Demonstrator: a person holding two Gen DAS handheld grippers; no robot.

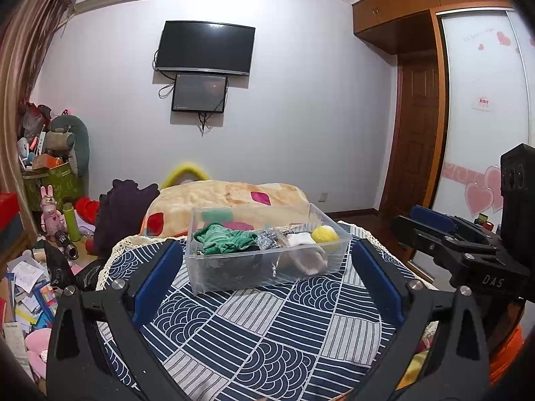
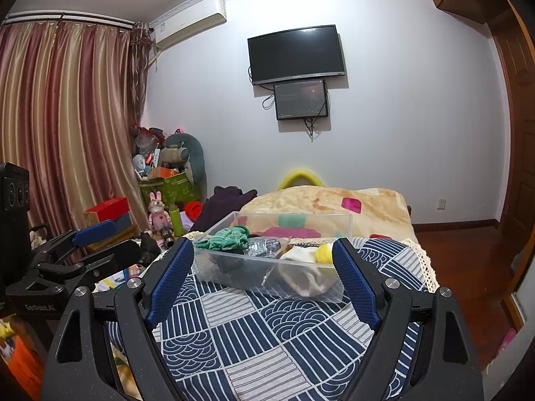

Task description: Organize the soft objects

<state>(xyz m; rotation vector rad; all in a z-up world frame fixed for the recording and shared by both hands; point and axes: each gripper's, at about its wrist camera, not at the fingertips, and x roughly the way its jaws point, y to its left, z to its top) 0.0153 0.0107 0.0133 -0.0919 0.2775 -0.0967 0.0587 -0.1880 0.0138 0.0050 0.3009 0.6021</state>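
Observation:
A clear plastic bin (image 1: pixel 267 275) stands on a round table with a blue and white patterned cloth (image 1: pixel 267 334). In it lie a green knitted piece (image 1: pixel 224 239), a white sock (image 1: pixel 302 239), a yellow pompom (image 1: pixel 324 233) and dark items. My left gripper (image 1: pixel 267 254) is open and empty, its blue pads either side of the bin, short of it. My right gripper (image 2: pixel 264 250) is open and empty, facing the same bin (image 2: pixel 267 277) with the green piece (image 2: pixel 227 238) and white sock (image 2: pixel 301 254). Each gripper shows at the edge of the other's view.
A bed with an orange blanket (image 1: pixel 230 200) lies behind the table. Toys, boxes and papers (image 1: pixel 40 234) crowd the floor at left. A dark purple garment (image 1: pixel 123 207) lies nearby. A wooden wardrobe and door (image 1: pixel 418 133) stand at right. A TV (image 1: pixel 205 46) hangs on the wall.

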